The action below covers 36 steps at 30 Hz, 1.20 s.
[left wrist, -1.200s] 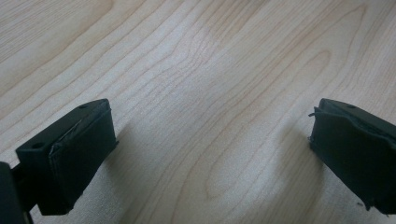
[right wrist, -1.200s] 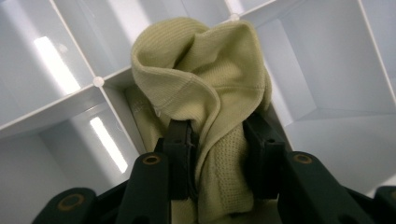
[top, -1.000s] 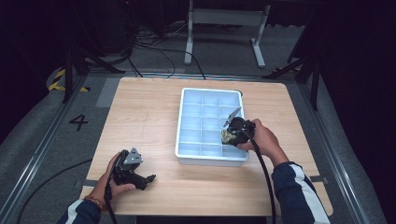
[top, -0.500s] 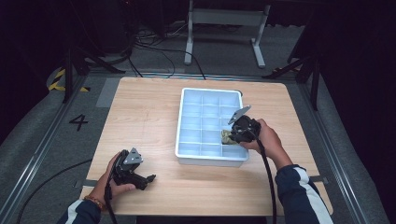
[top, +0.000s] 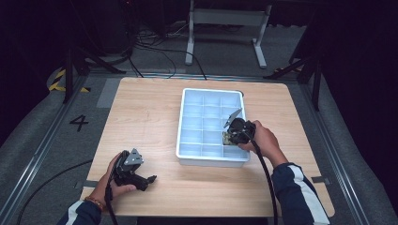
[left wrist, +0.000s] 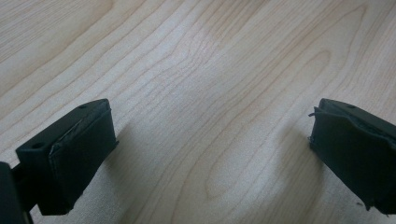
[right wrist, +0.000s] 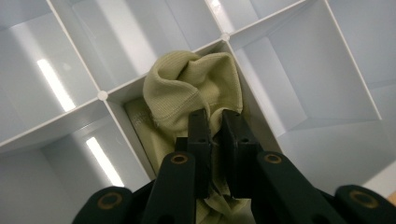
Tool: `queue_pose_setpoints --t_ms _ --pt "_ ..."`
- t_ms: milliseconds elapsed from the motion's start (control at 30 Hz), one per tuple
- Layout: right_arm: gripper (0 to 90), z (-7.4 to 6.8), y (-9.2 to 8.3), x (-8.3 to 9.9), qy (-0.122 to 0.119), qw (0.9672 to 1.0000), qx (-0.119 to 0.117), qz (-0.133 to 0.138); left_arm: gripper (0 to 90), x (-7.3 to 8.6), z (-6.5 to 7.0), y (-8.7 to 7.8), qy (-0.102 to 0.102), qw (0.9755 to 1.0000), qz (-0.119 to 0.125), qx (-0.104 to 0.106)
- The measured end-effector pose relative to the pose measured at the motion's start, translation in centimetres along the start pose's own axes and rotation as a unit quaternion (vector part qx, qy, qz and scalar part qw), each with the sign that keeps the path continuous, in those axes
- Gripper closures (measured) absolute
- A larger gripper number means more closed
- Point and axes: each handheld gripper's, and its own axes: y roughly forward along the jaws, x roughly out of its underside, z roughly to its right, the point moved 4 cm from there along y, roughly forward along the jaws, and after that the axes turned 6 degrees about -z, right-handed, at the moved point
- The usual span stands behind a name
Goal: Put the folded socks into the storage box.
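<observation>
1. High view: a pale wooden table carries a white divided tray set right of its middle. The right hand holds the right gripper down into a compartment in the tray's right column, one row back from the near edge, where a bit of olive-green cloth shows at the tip. A black cable runs back from the gripper along the striped sleeve. Near the table's front left corner, well apart from the tray, the left hand holds the left gripper low over the bare wood, pointing right. On the floor to the left a "4" is marked.

2. Left gripper view: the two black jaws stand wide apart with only wood grain between them (their shadows fall close beneath, so they sit low over the table).

3. Right gripper view: the jaws are pinched together on a fold of the cloth, a ribbed, stitched-hem knit, bunched up inside one compartment against the white divider walls. The neighbouring compartments are bare white plastic.
</observation>
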Motion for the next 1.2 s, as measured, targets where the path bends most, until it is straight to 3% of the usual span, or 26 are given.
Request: queue_pose_setpoints --t_ms 433,633,1200 --pt "78.2 0.1 -1.4 0.8 0.009 0.999 -0.002 0.045 0.3 0.0 0.0 0.0 0.002 1.0 0.0 -0.004" --pt "75.8 -0.4 -3.1 1.2 0.01 0.9964 -0.006 0.084 0.3 0.0 0.0 0.0 0.003 1.0 0.001 -0.001" --pt "66.4 -1.1 -5.8 3.6 0.03 0.9895 0.006 0.141 0.3 0.0 -0.1 -0.1 0.002 1.0 -0.001 -0.003"
